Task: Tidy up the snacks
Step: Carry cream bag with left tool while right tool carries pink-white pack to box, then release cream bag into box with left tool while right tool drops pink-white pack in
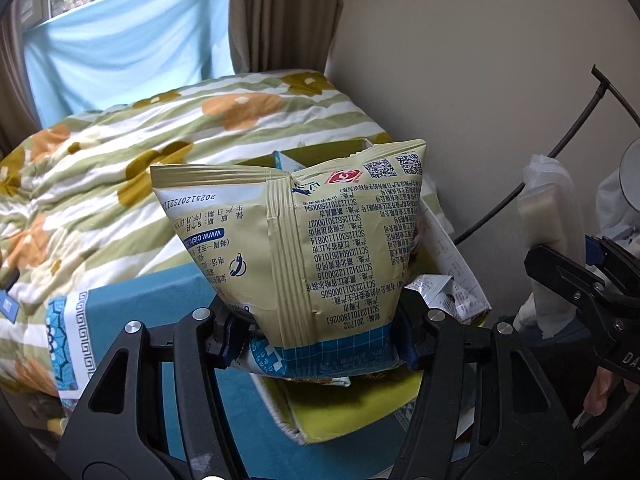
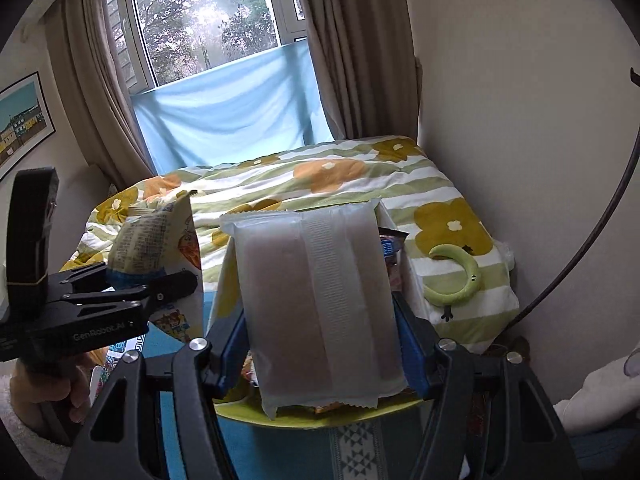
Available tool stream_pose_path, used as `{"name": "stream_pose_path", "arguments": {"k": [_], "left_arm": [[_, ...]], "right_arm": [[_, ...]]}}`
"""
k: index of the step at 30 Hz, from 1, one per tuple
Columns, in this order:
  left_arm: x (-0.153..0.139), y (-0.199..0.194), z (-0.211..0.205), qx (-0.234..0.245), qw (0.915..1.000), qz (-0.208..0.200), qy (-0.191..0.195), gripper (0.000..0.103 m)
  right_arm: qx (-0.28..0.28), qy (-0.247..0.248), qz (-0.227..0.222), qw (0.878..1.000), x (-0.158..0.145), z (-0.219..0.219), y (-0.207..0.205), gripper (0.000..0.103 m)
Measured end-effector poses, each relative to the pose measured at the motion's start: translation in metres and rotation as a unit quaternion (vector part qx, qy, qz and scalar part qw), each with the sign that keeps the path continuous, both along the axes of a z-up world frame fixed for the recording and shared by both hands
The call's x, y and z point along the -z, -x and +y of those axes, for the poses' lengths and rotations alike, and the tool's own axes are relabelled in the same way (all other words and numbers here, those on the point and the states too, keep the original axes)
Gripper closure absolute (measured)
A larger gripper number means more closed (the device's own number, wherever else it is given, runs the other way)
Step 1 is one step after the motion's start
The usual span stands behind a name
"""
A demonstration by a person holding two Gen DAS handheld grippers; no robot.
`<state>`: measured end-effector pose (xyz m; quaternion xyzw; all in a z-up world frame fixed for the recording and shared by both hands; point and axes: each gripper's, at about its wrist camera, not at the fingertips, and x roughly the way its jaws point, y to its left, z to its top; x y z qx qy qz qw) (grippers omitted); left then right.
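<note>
Beige bag (image 1: 296, 240) pinched upright in left tongs (image 1: 320, 336) over box (image 1: 352, 420), likely for dropping in. Right tongs (image 2: 320, 360) pinch frosted pack (image 2: 316, 304), box at 6 o'clock, bed (image 2: 360, 176) at 12.

A window (image 2: 208, 16) admits daylight, trees visible beyond; its lower part is covered by a light blue sheet (image 2: 228, 120). Brown curtains (image 2: 344, 48) hang on both sides. Cream walls (image 2: 520, 80) are noted, with a framed picture (image 2: 22, 120) on the left
</note>
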<state>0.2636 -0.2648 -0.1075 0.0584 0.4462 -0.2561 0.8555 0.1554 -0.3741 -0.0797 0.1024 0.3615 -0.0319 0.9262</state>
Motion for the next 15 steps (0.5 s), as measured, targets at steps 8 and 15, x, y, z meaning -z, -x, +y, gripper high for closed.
{"name": "stream_pose_path", "arguments": {"k": [8, 15], "left_arm": [[0.014, 0.005, 0.016, -0.075, 0.9970, 0.016, 0.011, 0.000], [0.011, 0.022, 0.068, -0.126, 0.9918, 0.016, 0.007, 0.000]], "right_arm": [[-0.042, -0.012, 0.019, 0.999, 0.010, -0.037, -0.017, 0.043], [-0.078, -0.036, 0.024, 0.996, 0.023, -0.035, -0.029, 0.043]]}}
